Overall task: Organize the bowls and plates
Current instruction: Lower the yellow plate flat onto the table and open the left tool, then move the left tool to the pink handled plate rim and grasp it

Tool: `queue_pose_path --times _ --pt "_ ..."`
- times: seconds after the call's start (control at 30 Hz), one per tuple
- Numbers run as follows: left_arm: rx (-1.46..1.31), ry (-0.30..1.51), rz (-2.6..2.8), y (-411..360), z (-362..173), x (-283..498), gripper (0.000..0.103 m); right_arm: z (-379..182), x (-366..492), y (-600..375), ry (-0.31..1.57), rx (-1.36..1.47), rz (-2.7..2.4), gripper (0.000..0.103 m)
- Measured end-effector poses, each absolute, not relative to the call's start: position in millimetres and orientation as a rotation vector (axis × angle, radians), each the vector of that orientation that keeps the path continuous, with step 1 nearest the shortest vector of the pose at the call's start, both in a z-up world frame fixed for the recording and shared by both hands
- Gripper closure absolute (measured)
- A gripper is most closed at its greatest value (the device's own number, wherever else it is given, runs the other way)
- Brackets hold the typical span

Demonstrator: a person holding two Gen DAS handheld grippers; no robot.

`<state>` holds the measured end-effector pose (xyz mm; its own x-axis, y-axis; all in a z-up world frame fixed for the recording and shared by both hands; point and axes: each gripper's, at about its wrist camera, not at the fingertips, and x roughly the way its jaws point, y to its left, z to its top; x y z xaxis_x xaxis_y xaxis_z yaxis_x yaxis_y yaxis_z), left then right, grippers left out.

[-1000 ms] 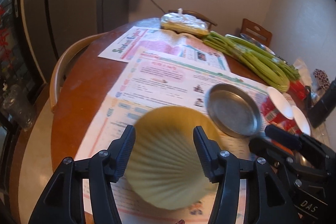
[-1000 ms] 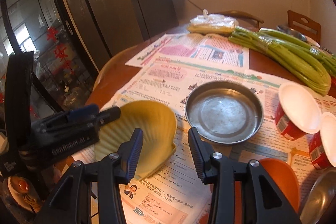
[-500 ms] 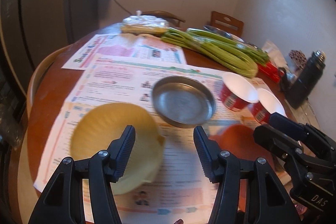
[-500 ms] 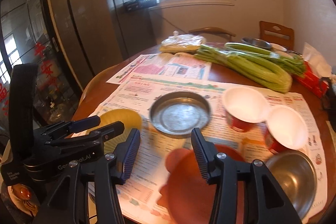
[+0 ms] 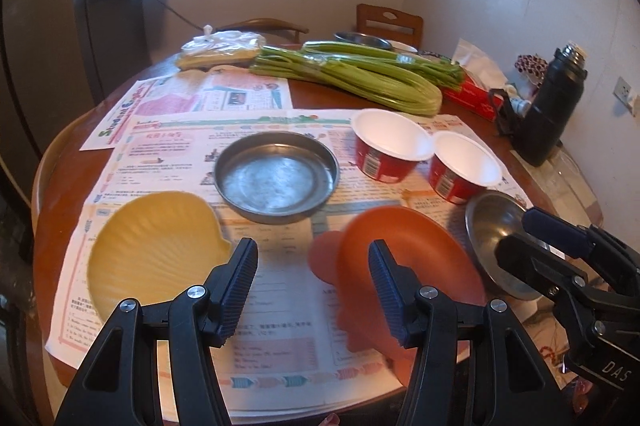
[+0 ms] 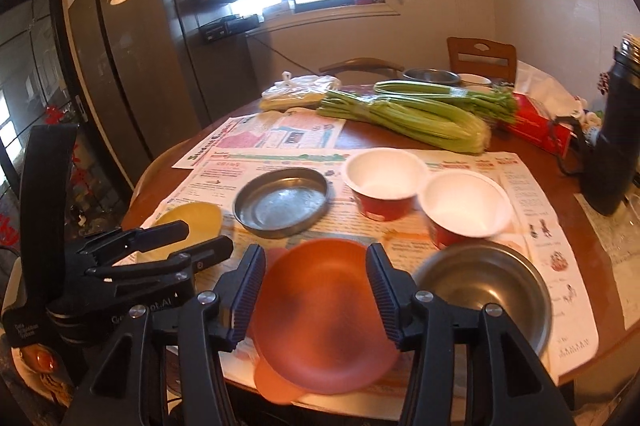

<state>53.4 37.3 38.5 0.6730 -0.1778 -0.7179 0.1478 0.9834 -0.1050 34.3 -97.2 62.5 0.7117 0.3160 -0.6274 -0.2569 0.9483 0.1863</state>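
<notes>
With both grippers empty, jaws apart, the right gripper (image 6: 316, 292), jaws just opening, should seat squarely over the orange plate's (image 6: 320, 310) rim before lifting.

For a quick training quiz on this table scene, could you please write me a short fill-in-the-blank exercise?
1. The round grey metal pan lies on the sheets of ____.
2. The number of red paper cups with white insides is ____.
3. Neither the left tool nor the right tool holds anything; the jaws of both stand ____.
4. The scallop-shaped plastic plate near the left tool is ____ in colour.

Missing words: newspaper; two; open; yellow.
</notes>
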Motion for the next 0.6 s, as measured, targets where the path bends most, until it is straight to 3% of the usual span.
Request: queue_pose_path --times 0.6 --pt "0.044 0.902 -0.262 3.7 10.2 71.7 0.043 7.8 -10.4 -140.7 0.892 0.210 0.286 0.046"
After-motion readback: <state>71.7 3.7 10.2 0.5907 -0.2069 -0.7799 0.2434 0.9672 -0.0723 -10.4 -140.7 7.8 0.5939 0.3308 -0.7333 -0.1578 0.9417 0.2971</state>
